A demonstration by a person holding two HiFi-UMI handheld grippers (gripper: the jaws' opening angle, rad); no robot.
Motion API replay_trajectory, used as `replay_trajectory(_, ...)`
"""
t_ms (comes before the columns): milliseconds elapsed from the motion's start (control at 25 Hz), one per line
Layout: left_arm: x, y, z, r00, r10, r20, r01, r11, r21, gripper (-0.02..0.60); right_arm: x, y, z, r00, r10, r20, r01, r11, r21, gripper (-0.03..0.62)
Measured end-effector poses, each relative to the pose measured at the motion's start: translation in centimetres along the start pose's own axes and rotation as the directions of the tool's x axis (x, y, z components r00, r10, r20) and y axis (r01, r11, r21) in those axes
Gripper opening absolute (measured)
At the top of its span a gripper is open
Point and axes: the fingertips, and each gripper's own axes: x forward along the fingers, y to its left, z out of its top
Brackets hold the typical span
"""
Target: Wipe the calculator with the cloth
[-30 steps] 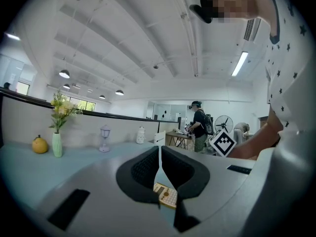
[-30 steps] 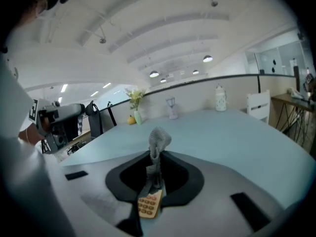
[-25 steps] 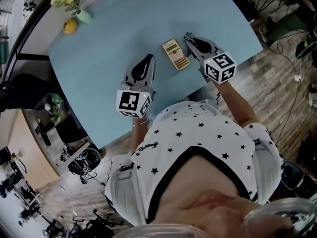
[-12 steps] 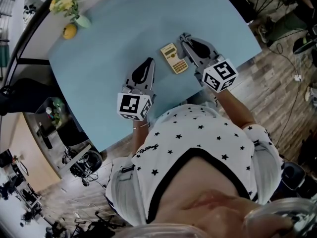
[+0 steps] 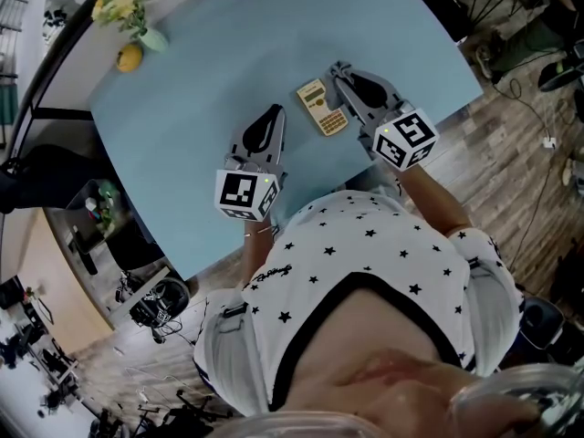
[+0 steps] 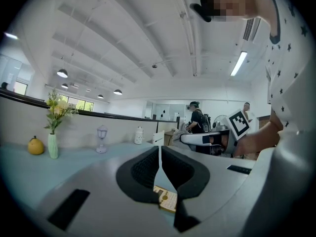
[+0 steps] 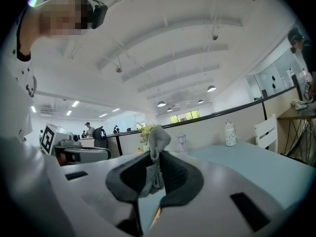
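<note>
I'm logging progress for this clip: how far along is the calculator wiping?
Done: the crumpled grey cloth is picked up, clamped in the right tongs. In hand: those tongs sit just beside the yellow rectangular calculator on the pale blue table. Left: the wiping itself; no view shows cloth on the calculator. The left tongs are shut and empty, on its other side.

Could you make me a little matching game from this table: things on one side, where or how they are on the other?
1 calculator
2 cloth
3 left gripper
4 yellow fruit

A shut, holding nothing
B beside the flower vase
C lying flat between both grippers
D pinched in the right gripper

Pairs: 1-C, 2-D, 3-A, 4-B
</note>
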Motion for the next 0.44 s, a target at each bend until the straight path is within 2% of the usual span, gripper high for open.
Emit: replay_trajectory(440, -0.15, 0.06, -0.05, 1.000, 0.001, 0.001, -0.001, 1.000, -0.001, 0.040, -0.06, 0.29, 0.25, 1.000, 0.003, 0.001, -0.003, 1.000, -0.003, 0.047)
